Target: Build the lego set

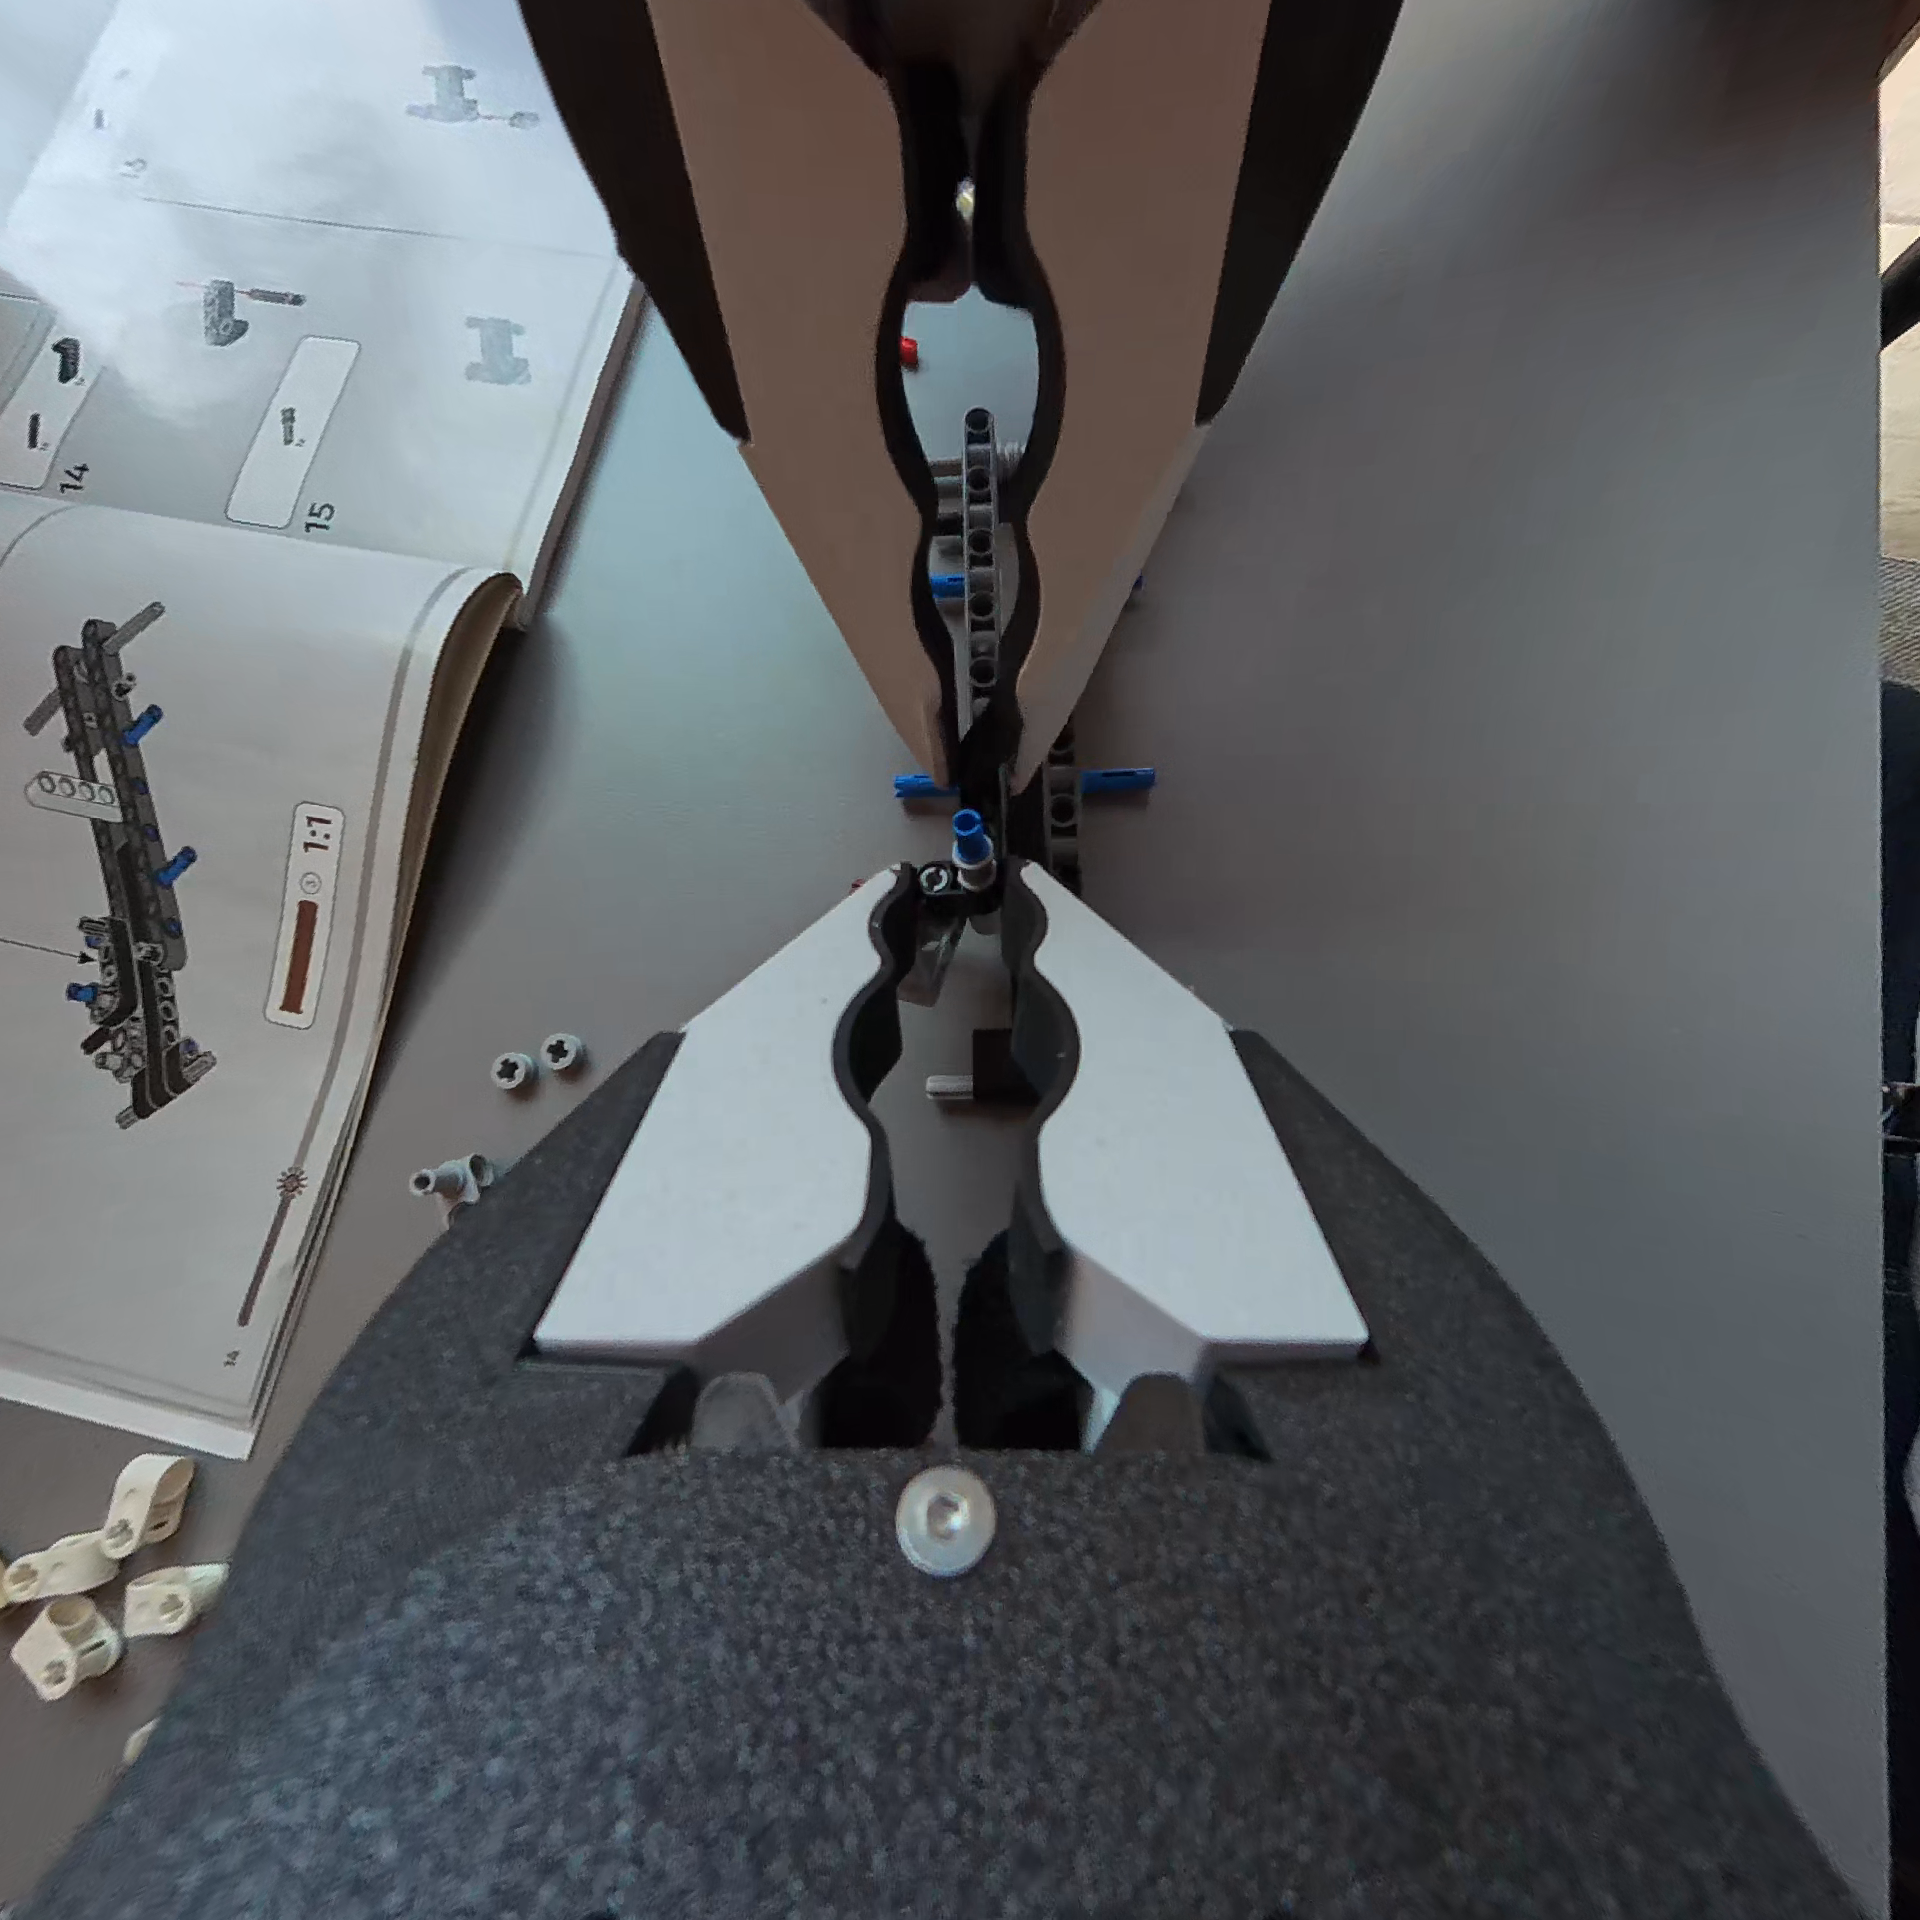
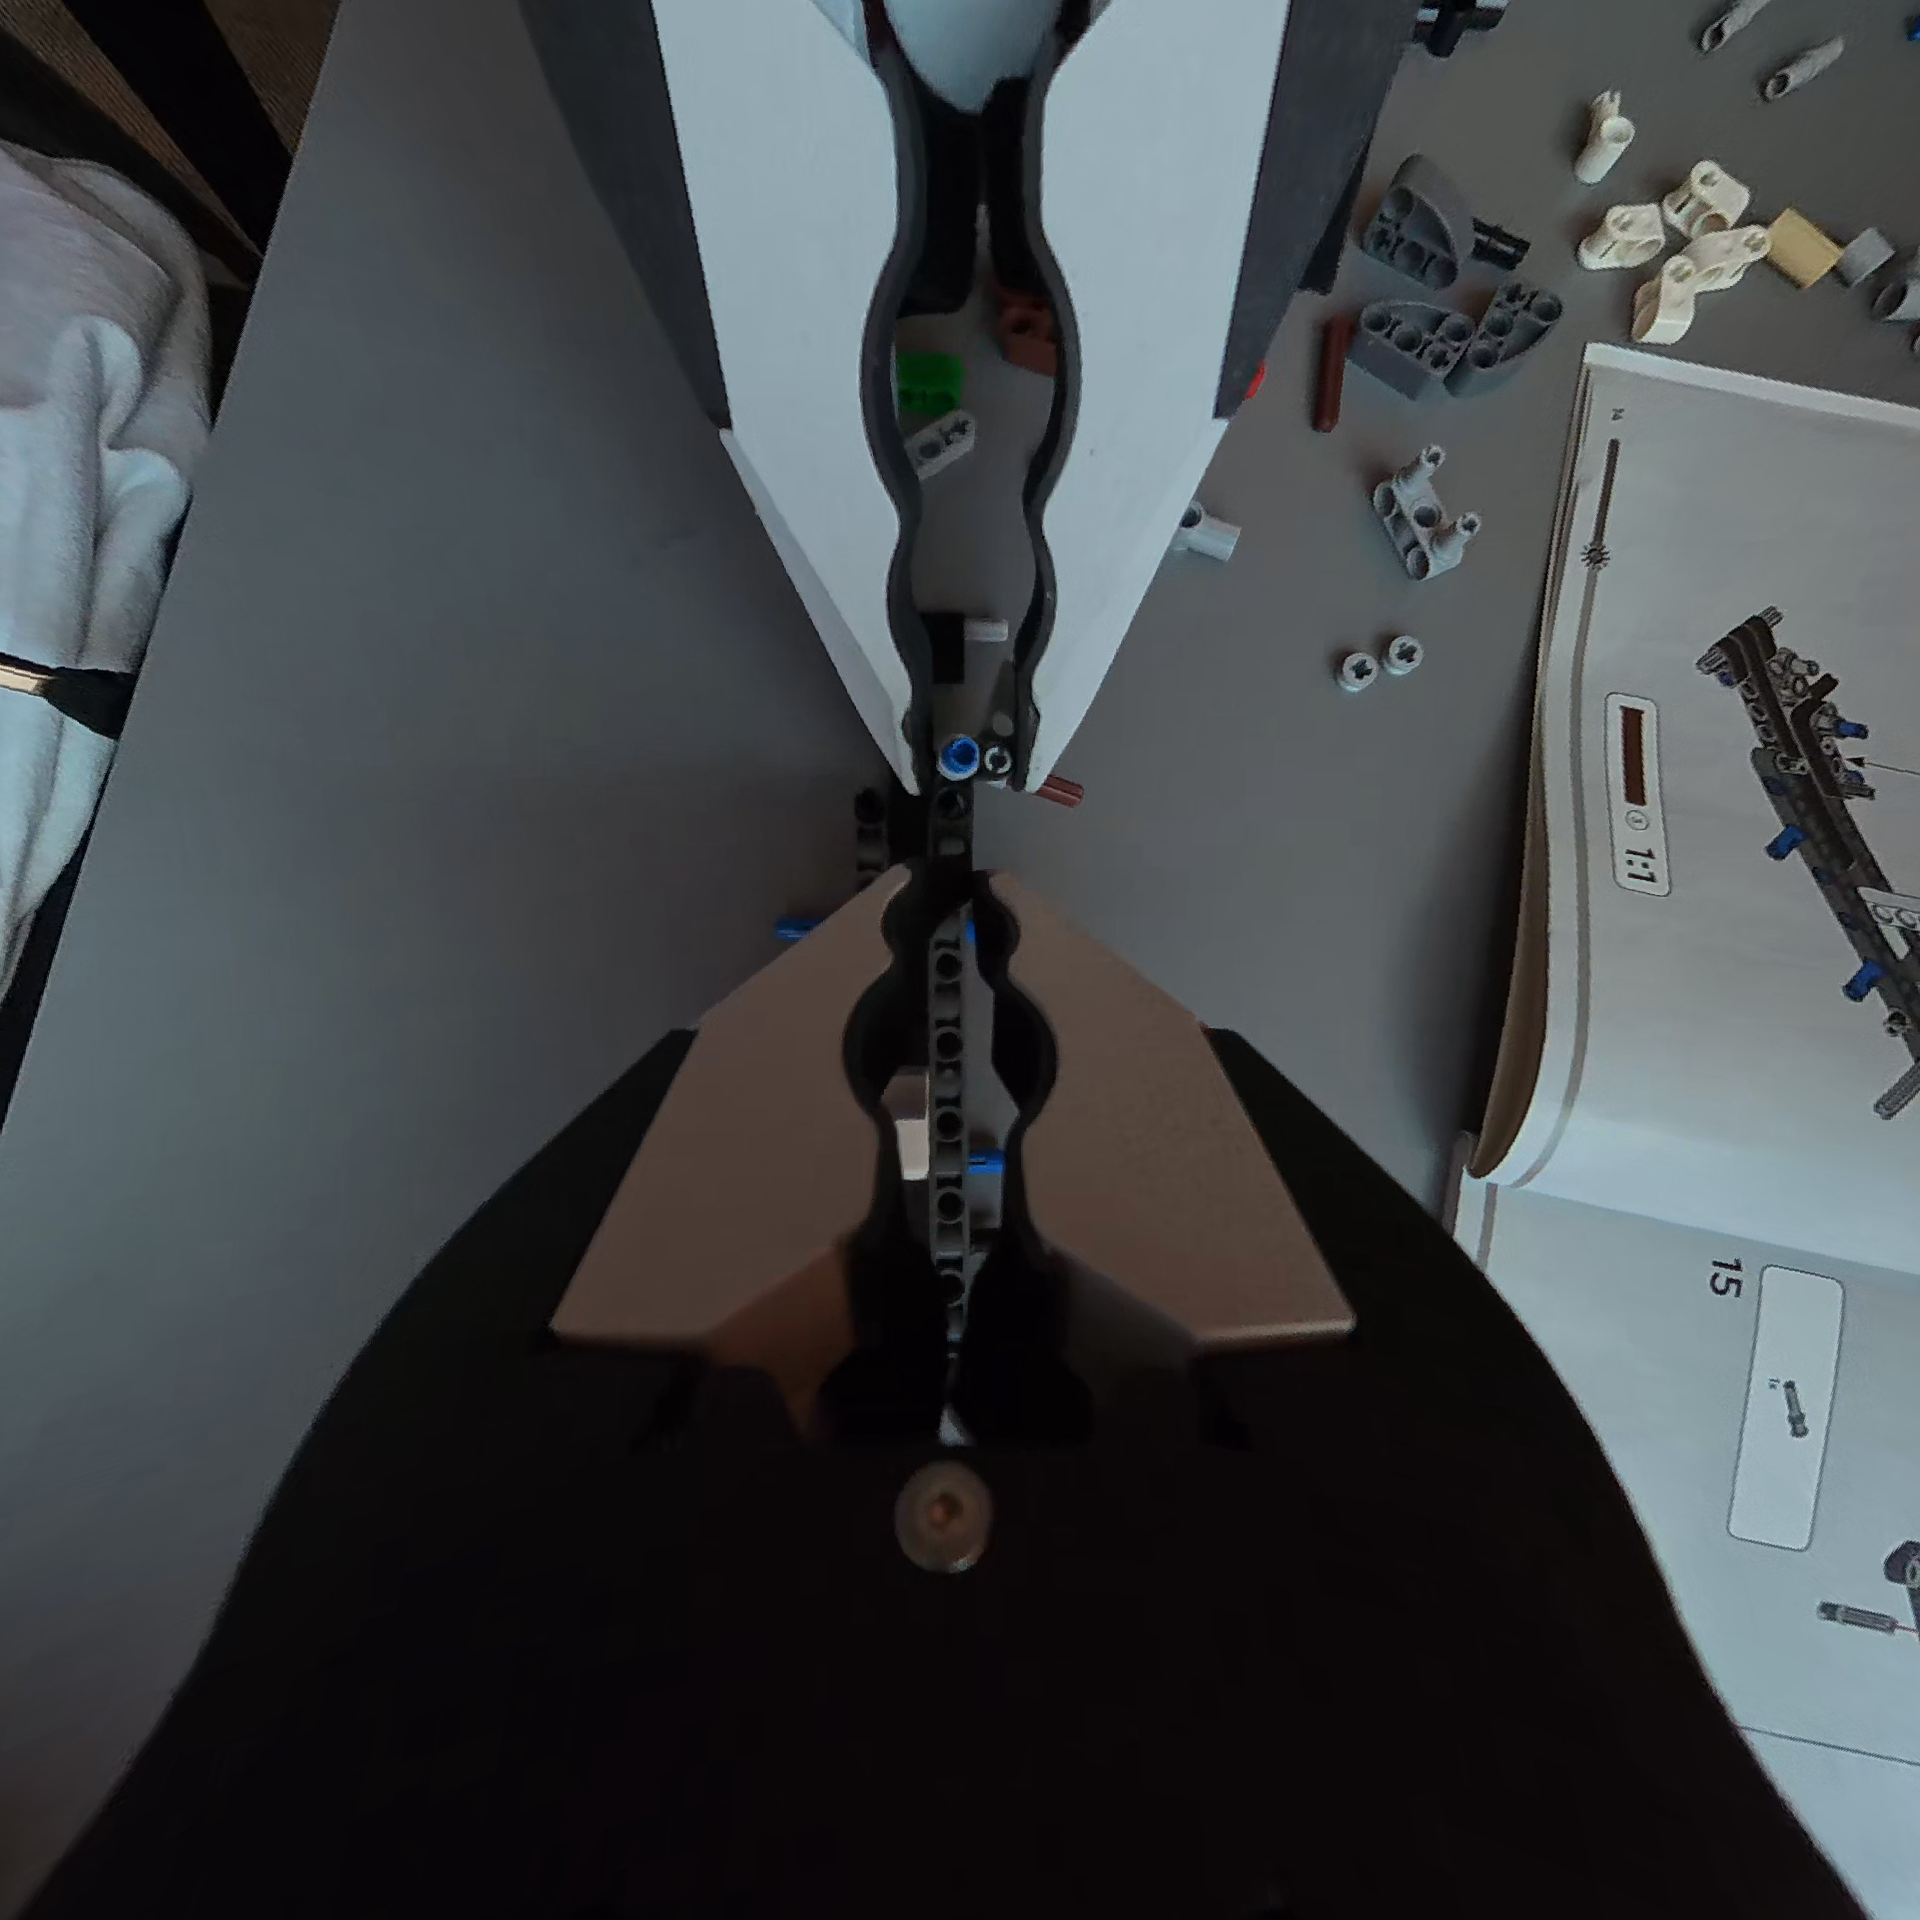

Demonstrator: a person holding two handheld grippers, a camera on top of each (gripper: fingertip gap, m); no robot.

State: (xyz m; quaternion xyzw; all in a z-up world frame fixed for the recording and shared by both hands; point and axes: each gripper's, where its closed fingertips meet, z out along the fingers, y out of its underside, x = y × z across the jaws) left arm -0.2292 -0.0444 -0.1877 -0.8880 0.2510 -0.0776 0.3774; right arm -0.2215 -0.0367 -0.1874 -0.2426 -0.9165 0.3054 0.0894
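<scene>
My right gripper, with tan fingers, is shut on a long dark grey beam assembly with blue pins. The beam sticks out past its fingertips. My left gripper, with white fingers, is shut on a small black connector with a blue pin. The two grippers face each other tip to tip above the grey table. The connector sits right at the end of the beam. In the right wrist view the blue pin shows between the left gripper's tips. The right gripper comes in from the top of the left wrist view.
An open instruction booklet lies beside the work spot; it also shows in the right wrist view. Loose parts lie around: cream connectors, grey curved panels, a brown axle, two small grey bushes. A person's white clothing is past the table edge. My left and right fingertips are right by each other.
</scene>
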